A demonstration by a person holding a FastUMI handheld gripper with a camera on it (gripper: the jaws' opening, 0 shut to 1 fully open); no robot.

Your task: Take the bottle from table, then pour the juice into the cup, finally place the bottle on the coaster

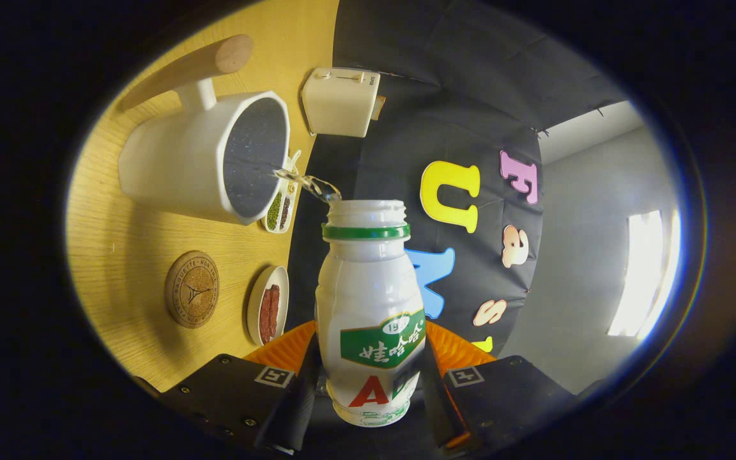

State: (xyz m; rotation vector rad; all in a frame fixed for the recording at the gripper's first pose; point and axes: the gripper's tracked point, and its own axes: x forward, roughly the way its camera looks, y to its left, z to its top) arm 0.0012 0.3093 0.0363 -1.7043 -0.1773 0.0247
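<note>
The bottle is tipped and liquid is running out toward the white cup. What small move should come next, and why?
Probably hold the tilt a moment longer. The claw is shut on the bottle, and a thin stream runs from its open mouth into the cup. The coaster comes afterwards.

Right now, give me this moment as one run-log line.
phase: pouring | gripper: shut on bottle, tilted, cap off | stream: entering white cup | cork coaster: bare on table

A glossy white plastic bottle [369, 306], a matt white speckled-inside cup [211, 163], a round cork coaster [191, 289], a grained pale wooden table [125, 255].
</note>
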